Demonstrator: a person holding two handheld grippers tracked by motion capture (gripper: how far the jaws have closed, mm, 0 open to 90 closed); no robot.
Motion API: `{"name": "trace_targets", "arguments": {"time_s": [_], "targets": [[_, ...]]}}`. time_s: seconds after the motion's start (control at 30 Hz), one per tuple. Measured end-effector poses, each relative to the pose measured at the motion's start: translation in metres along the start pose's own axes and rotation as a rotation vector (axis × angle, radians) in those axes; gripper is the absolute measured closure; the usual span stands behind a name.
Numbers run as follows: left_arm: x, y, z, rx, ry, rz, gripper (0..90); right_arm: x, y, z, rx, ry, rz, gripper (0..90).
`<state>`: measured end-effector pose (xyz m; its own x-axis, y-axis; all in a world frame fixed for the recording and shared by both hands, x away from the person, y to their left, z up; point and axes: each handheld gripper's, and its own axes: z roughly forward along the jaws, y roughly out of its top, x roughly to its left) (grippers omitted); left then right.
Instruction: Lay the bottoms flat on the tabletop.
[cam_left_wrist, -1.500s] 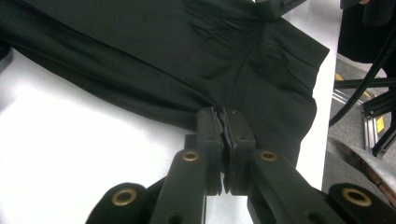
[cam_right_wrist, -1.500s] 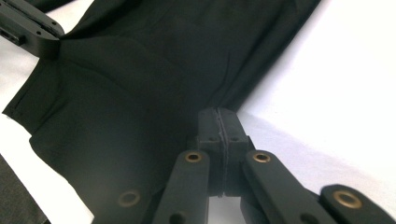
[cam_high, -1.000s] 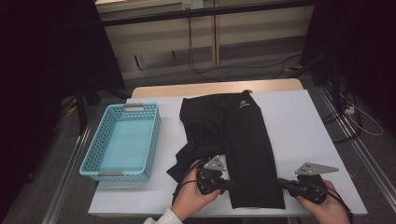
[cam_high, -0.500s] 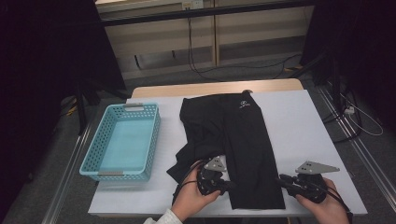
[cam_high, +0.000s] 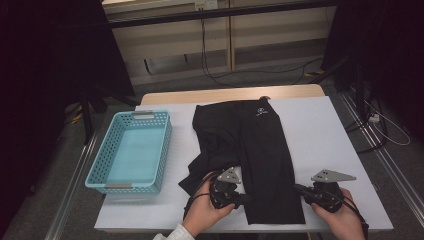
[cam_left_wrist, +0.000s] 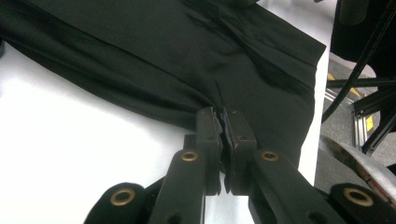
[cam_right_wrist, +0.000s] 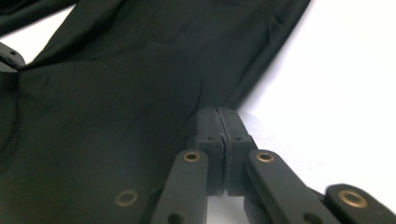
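A black garment (cam_high: 265, 150) with a small white logo lies flat down the middle of the white table (cam_high: 330, 135); its left part is bunched and folded. My left gripper (cam_high: 245, 199) is at the garment's near left edge, jaws shut on a pinch of the fabric (cam_left_wrist: 261, 56), which wrinkles toward the tips (cam_left_wrist: 220, 114). My right gripper (cam_high: 299, 189) is at the near right edge. Its jaws have just been closing and now stand shut on the garment's edge (cam_right_wrist: 140, 93) at the tips (cam_right_wrist: 219, 112).
A light blue plastic basket (cam_high: 131, 186) stands empty at the table's left side. Bare white table lies to the right of the garment. Cables and dark stands surround the table on the floor (cam_high: 380, 125).
My right gripper has edged slightly left, toward the garment's near right edge. The left gripper and the garment look unchanged.
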<state>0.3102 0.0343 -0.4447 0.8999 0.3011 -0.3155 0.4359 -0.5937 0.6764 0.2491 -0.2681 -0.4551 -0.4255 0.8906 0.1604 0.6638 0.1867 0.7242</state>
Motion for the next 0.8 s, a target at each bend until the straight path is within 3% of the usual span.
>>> {"name": "trace_targets", "arguments": {"time_s": [0.2, 0.53, 0.63, 0.8], "targets": [[0.001, 0.000, -0.002, -0.005, 0.002, -0.012, 85.7, -0.002, -0.001, -0.002, 0.004, 0.027, 0.009, 90.0], [0.000, -0.001, 0.000, 0.007, -0.011, -0.012, 86.5, -0.014, -0.004, -0.012, 0.006, 0.001, 0.021, 90.0], [0.001, 0.000, -0.001, 0.003, -0.015, -0.019, 86.3, -0.016, -0.006, -0.012, 0.009, 0.015, 0.031, 90.0], [0.004, 0.000, -0.003, -0.014, 0.004, -0.022, 80.5, -0.018, -0.006, -0.014, 0.012, 0.004, 0.030, 90.0]]}}
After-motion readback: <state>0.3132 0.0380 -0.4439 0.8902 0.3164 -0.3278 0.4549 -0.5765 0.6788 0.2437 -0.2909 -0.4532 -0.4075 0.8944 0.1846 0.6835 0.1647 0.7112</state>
